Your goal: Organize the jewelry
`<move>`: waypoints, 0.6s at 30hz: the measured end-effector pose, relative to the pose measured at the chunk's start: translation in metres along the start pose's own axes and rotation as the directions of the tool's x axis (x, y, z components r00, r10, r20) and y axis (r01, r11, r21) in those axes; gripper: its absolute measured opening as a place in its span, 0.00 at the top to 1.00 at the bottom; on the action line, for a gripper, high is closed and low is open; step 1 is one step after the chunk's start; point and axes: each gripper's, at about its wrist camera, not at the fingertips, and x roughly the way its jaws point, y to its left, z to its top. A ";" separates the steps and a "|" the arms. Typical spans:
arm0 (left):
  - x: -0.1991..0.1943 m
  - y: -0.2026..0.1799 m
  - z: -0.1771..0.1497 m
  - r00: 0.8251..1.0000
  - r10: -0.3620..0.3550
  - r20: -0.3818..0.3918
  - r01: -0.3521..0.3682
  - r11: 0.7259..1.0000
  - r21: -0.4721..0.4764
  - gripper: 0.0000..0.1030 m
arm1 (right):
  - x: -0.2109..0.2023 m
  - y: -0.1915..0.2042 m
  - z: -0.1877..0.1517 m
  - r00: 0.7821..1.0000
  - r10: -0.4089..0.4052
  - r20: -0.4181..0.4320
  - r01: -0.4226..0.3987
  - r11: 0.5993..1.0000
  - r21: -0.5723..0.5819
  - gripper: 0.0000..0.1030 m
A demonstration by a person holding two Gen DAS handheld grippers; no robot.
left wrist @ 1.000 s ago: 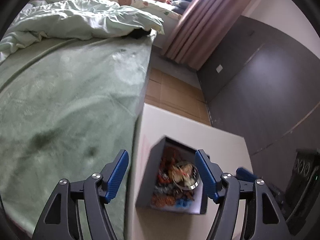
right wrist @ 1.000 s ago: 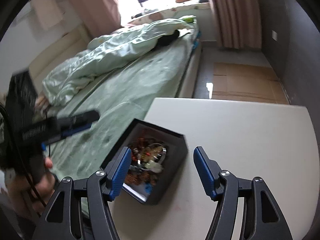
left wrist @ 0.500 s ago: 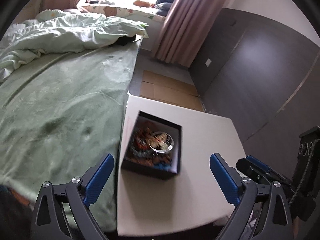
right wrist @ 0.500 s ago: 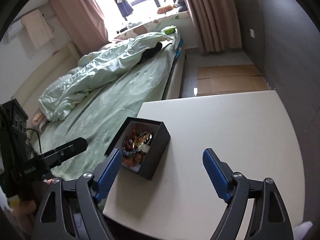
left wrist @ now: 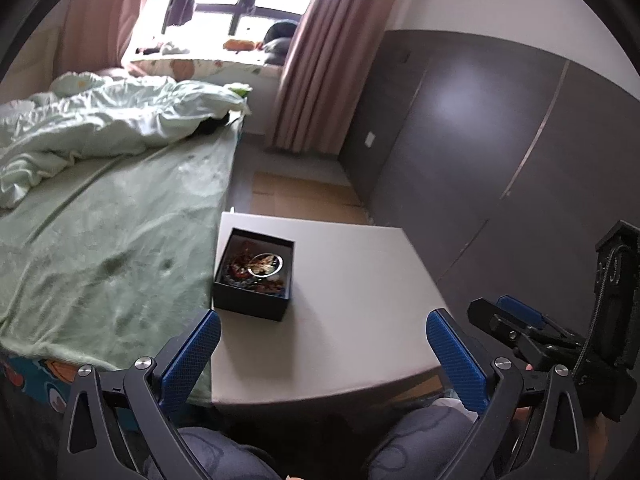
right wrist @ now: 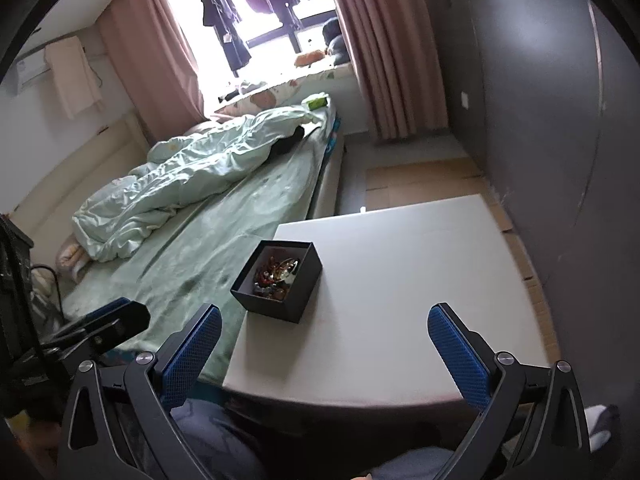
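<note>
A black open box (left wrist: 251, 300) holding a heap of mixed jewelry (left wrist: 256, 267) sits on the left side of a white table (left wrist: 360, 280). It also shows in the right wrist view (right wrist: 296, 300), with the jewelry (right wrist: 278, 274) inside. My left gripper (left wrist: 322, 344) is open and empty, pulled back above the table's near edge. My right gripper (right wrist: 324, 340) is open and empty, also back over the near edge. Each gripper shows in the other's view: the right one (left wrist: 520, 328) and the left one (right wrist: 108, 320).
A bed with a green sheet (left wrist: 100, 240) and a crumpled duvet (left wrist: 100, 128) runs along the table's left. A dark wardrobe wall (left wrist: 500, 140) stands to the right. Cardboard (left wrist: 304, 200) lies on the floor beyond the table. My knees (left wrist: 420, 440) are below the near edge.
Both grippers have drawn back and up from the box and opened wider. The box now sits farther away in both views and has not moved on the table.
</note>
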 end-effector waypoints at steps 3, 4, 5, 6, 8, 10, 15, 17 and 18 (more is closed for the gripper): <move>-0.014 -0.005 -0.007 1.000 -0.010 0.017 0.010 1.000 0.007 0.00 | -0.020 0.002 -0.006 1.000 -0.019 0.020 0.019 1.000 -0.009 0.00; -0.021 -0.008 -0.011 1.000 -0.011 0.022 0.010 1.000 0.012 0.00 | -0.024 0.002 -0.009 0.999 -0.030 0.026 0.030 1.000 -0.008 0.00; -0.026 -0.009 -0.014 1.000 -0.009 0.029 0.009 1.000 0.016 0.00 | -0.031 0.001 -0.012 0.998 -0.046 0.038 0.047 0.999 -0.005 0.00; -0.030 -0.011 -0.015 0.999 -0.009 0.035 0.009 1.000 0.017 0.00 | -0.036 0.001 -0.015 0.998 -0.052 0.044 0.052 0.999 -0.002 0.00; -0.040 -0.013 -0.022 0.999 -0.013 0.045 0.012 1.000 0.019 0.00 | -0.047 -0.001 -0.021 0.997 -0.056 0.053 0.056 0.998 0.002 0.00; -0.051 -0.015 -0.029 0.998 -0.010 0.059 0.009 1.000 0.022 0.00 | -0.055 0.000 -0.028 0.996 -0.064 0.058 0.064 0.998 -0.001 0.00; -0.077 -0.021 -0.042 0.996 0.004 0.094 -0.008 0.999 0.035 0.00 | -0.076 0.001 -0.043 0.996 -0.058 0.068 0.058 0.998 -0.004 0.00; -0.086 -0.025 -0.046 0.994 0.003 0.107 -0.007 0.999 0.046 0.00 | -0.087 0.000 -0.050 0.995 -0.063 0.080 0.063 0.998 -0.001 0.00; -0.090 -0.026 -0.047 0.994 -0.002 0.111 -0.004 0.999 0.048 0.00 | -0.090 0.000 -0.051 0.994 -0.062 0.085 0.062 0.998 0.002 0.00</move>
